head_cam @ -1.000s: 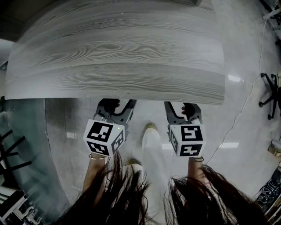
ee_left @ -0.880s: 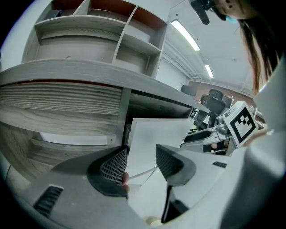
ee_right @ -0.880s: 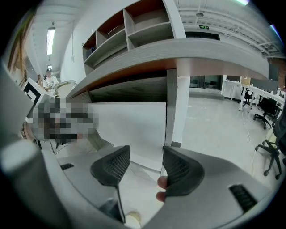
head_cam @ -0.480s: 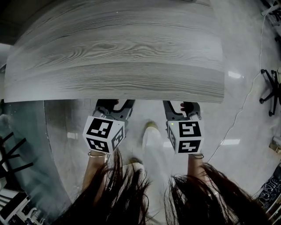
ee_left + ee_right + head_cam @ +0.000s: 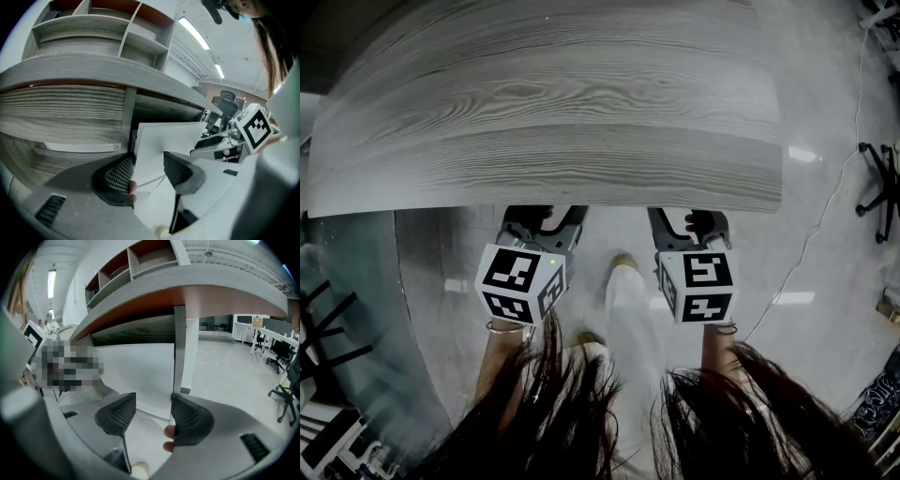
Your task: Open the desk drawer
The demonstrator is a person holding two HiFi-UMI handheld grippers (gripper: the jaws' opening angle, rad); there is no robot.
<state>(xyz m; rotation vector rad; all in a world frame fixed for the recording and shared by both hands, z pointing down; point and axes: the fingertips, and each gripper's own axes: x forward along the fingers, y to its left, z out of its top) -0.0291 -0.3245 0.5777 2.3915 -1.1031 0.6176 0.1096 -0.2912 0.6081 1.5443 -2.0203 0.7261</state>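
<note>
The grey wood-grain desk top (image 5: 553,103) fills the upper head view. Both grippers sit just below its front edge, their fingertips partly hidden under it. My left gripper (image 5: 540,221) is open with nothing between its jaws. In the left gripper view (image 5: 147,172) a wood-grain panel (image 5: 61,115) under the desk top, seemingly the drawer front, lies ahead to the left, with a pale strip (image 5: 75,147) along its bottom. My right gripper (image 5: 689,223) is open as well (image 5: 152,416); it faces a white panel (image 5: 136,369) and a grey desk leg (image 5: 180,352).
Shelving compartments (image 5: 117,33) rise above the desk. Pale glossy floor (image 5: 825,234) spreads to the right, with a white cable (image 5: 825,225) and an office chair base (image 5: 881,187). The person's white trouser leg (image 5: 628,319) and hair hang between the grippers.
Both grippers have edged forward towards the desk, so their fingertips now reach under the front edge. Their jaws stay open.
</note>
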